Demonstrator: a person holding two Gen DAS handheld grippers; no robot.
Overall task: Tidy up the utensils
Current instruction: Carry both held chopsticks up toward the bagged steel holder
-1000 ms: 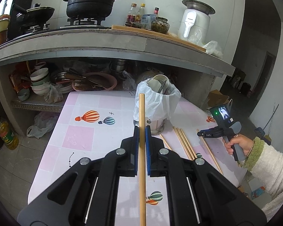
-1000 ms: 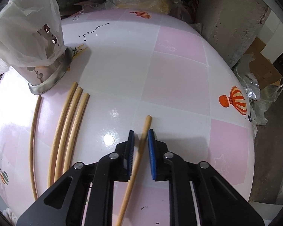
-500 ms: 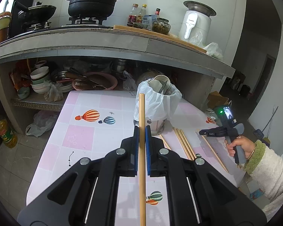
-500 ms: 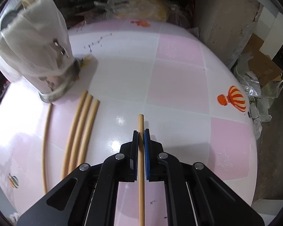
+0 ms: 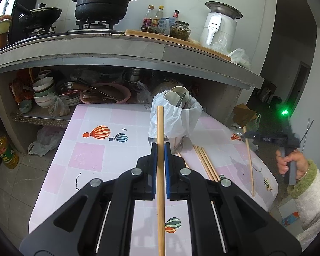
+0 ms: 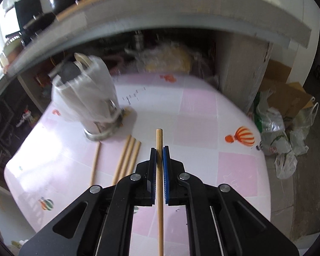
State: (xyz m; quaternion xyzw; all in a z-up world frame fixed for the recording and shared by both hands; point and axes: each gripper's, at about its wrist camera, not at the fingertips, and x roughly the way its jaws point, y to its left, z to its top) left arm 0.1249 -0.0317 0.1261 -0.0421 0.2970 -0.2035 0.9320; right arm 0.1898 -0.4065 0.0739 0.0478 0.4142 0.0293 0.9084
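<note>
Wooden chopsticks: 1 clamped in left gripper (image 5: 159, 149) fingers, 1 in right gripper (image 6: 159, 152) fingers, both above desk (image 6: 202, 115); 4 more (image 6: 129, 155) lie by 1 bagged holder (image 6: 89, 98).

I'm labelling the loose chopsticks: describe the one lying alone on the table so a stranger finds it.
Start at the bag-lined holder on the pink table. Three chopsticks lie bunched by its base; the lone chopstick lies apart on their far side, nearer the table's edge.
</note>
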